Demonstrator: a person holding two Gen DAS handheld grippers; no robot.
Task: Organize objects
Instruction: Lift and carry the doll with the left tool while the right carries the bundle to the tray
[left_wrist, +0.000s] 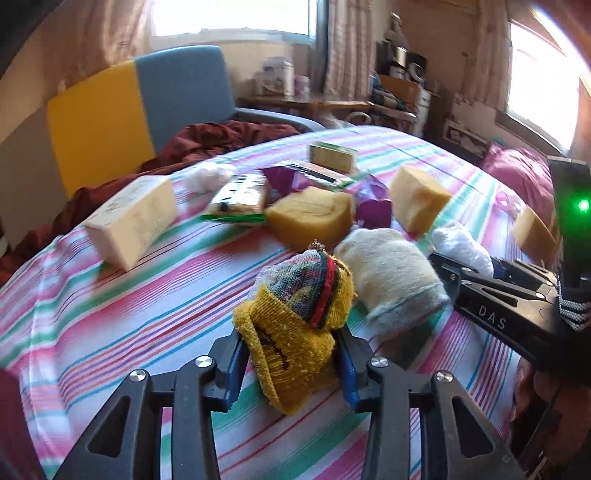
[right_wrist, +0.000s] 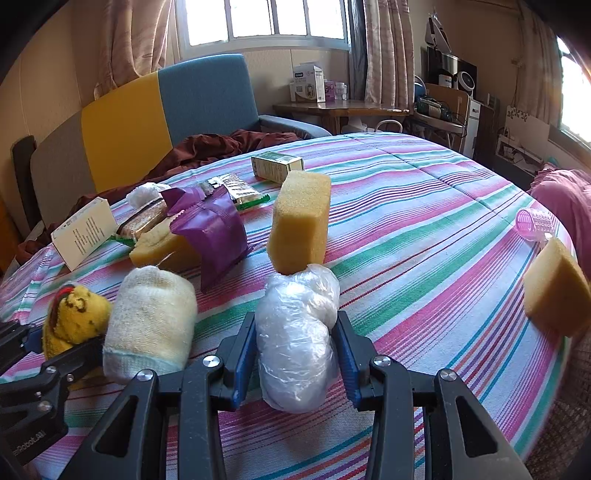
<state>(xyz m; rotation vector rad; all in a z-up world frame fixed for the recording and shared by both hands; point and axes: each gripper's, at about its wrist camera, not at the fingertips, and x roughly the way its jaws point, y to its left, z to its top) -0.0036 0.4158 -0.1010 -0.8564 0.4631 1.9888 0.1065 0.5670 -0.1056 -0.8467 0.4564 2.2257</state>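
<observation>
My left gripper is shut on a rolled yellow sock with striped bands; the sock also shows in the right wrist view. My right gripper is shut on a white bundle wrapped in clear plastic, seen in the left wrist view too. A rolled cream sock lies on the striped bedspread between the two grippers. Yellow sponges lie beyond.
A purple wrapper, snack packets, a green box, a white box and a pink curler lie on the bed. A yellow-and-blue chair and a maroon blanket are behind.
</observation>
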